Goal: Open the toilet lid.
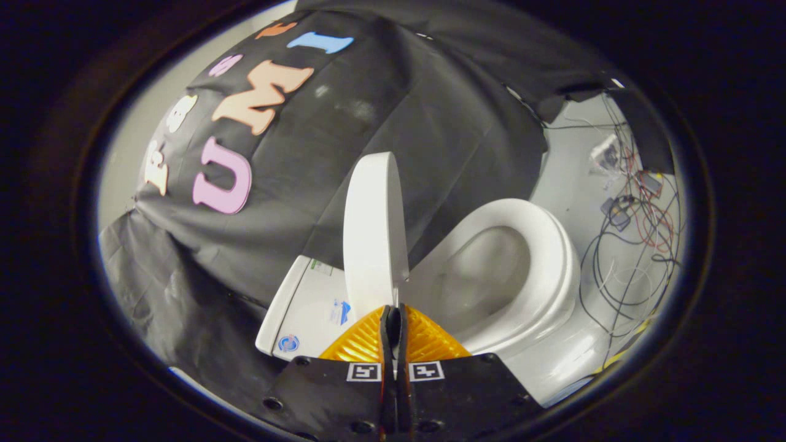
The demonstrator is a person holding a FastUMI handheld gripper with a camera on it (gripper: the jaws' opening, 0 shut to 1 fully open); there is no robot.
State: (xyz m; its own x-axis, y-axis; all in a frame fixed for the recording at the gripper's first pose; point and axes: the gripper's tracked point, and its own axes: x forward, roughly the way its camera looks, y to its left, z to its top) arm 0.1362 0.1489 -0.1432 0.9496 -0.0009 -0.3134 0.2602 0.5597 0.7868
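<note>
Toilet lid (373, 230) stands raised on edge in the gripper view, rising straight up from just ahead of the fingertips, with its white inner face turned toward the bowl on the right. Its lower end sits right at the tips of the fingers; whether a thin edge of it is caught between them cannot be told.

Gripper (393, 319): the two fingers are drawn together, with only a hairline seam between them along their whole visible length. The ribbed pads (359, 344) meet in a point just below the lid's lower end.

Toilet seat (546, 245) lies down on the bowl, to the right of the lid and beyond the fingers, forming a white ring around the open bowl (485, 276). The bowl interior is exposed.

Tank (307, 307) sits to the left of the lid, near the fingers, with small stickers on its top face.

Black cloth (399, 123) hangs behind the toilet as the far wall.

Loose cables (626, 258), dark and red, lie tangled on the pale floor (571, 178) to the far right of the seat, well apart from the gripper.
</note>
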